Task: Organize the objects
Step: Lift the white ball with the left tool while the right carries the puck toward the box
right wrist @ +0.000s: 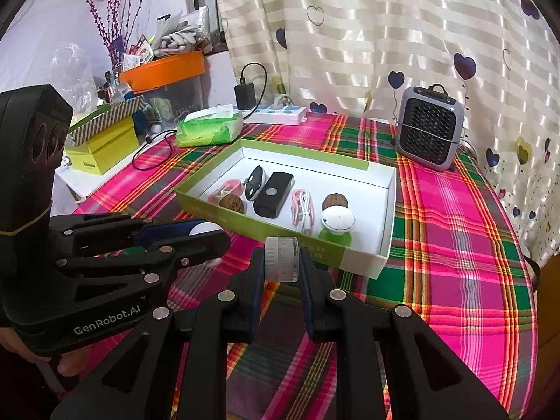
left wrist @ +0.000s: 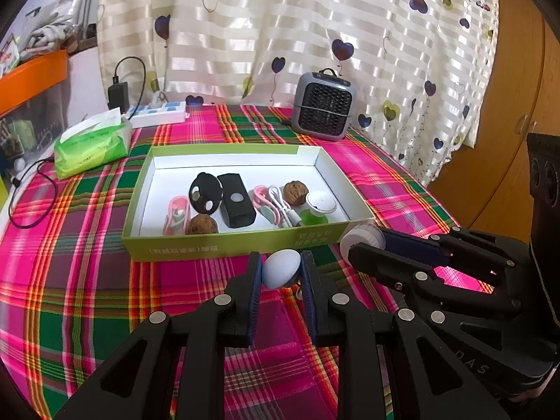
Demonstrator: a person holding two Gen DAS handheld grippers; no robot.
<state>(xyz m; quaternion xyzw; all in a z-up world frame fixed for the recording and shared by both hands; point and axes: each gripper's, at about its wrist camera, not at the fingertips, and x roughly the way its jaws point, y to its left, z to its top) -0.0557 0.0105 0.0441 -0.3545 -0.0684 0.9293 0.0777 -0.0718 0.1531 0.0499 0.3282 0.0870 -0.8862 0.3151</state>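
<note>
A plaid-clothed counter (left wrist: 87, 297) meets a heart-print curtain (left wrist: 280, 35); left claw (left wrist: 281, 273) grips a pale ball (left wrist: 280, 269), right claw (right wrist: 281, 262) a white roll (right wrist: 281, 259).

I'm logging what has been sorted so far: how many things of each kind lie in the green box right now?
In the green box:
Walnuts: 2
Black remotes or fobs: 2
Pink clips: 2
White cable: 1
White cap on a green base: 1
Total: 8
</note>
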